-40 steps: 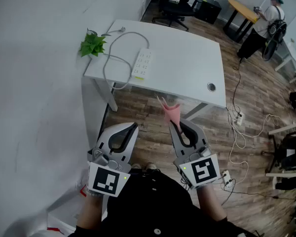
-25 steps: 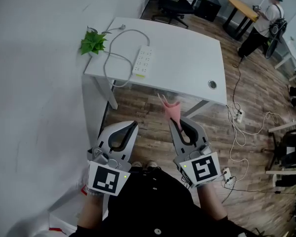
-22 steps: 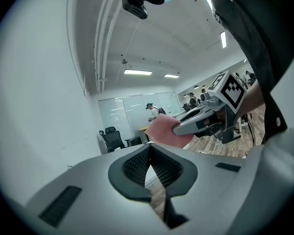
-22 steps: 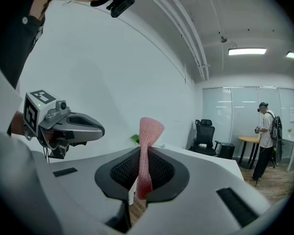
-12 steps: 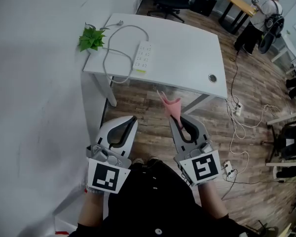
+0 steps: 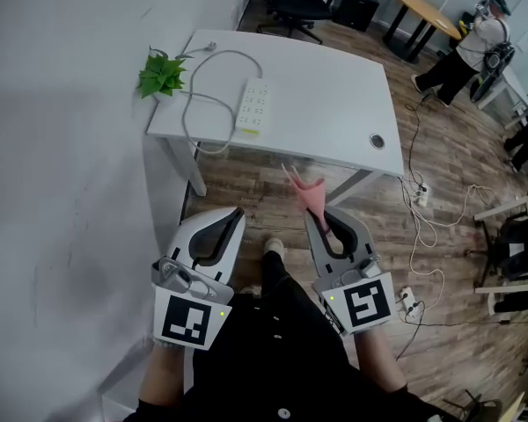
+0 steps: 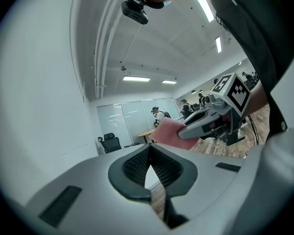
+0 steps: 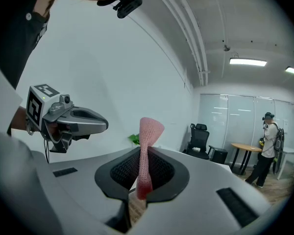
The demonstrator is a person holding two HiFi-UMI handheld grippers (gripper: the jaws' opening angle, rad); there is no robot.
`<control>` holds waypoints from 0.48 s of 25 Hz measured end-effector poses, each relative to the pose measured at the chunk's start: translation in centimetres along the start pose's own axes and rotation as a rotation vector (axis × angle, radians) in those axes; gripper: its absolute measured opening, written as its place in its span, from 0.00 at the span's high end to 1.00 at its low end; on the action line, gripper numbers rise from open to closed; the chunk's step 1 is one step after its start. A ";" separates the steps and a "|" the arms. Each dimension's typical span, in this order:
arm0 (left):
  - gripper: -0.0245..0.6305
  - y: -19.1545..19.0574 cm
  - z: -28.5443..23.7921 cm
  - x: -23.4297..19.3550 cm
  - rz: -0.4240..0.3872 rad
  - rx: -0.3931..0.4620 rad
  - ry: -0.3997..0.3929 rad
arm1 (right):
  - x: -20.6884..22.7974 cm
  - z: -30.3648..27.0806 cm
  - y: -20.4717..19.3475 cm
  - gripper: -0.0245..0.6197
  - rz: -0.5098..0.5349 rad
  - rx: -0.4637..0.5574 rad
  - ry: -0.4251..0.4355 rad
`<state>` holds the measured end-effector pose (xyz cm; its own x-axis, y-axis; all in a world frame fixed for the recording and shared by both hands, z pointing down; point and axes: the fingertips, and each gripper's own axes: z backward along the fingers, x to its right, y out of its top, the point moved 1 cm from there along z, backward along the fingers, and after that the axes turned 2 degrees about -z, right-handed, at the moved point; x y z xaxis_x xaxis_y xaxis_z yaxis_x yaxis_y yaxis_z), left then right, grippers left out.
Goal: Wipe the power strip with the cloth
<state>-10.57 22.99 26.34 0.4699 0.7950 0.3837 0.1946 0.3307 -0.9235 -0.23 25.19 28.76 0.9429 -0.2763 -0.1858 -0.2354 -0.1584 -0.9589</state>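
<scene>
A shoe (image 6: 273, 249) is now seen stepped forward between the grippers, and the worktop (image 6: 334, 86) is brought slightly nearer than half a second ago. The grippers are held as before.

At the worktop's left corner a plant (image 6: 163, 73) is set, and the cable (image 6: 187, 126) is looped beside it and past the near edge. The power strip (image 6: 255, 105) is laid just right of that, untouched and well apart from both grippers. The left gripper (image 6: 234, 216) is carried with its fingers closed on nothing. The fingers of the right gripper (image 6: 311, 220) are pinched on the cloth (image 6: 306, 192), which is stuck up as a narrow twist.

So little cloth is spread that the power strip could be rubbed by the fingers rather than wiped. If it is not steadied, it could also be pushed along or tugged by its cable toward the plant. Nothing is seen blocking the approach over the near edge. To the right, cords (image 6: 421, 202) are strewn on the floor, and a person (image 6: 475, 47) is seen well off.
</scene>
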 end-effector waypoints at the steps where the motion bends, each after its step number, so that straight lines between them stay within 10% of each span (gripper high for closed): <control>1: 0.94 -0.1 -0.3 -0.1 0.001 0.001 0.001 | 0.3 -0.2 0.0 0.89 -0.001 0.000 -0.002; 12: 0.94 -1.3 -5.1 -3.0 -0.011 -0.011 0.035 | 4.1 -5.9 -0.3 0.89 0.009 0.002 0.053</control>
<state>-7.88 17.59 26.33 0.4976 0.7727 0.3941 0.2098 0.3336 -0.9191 2.35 18.52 29.55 0.9270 -0.3276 -0.1829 -0.2432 -0.1534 -0.9578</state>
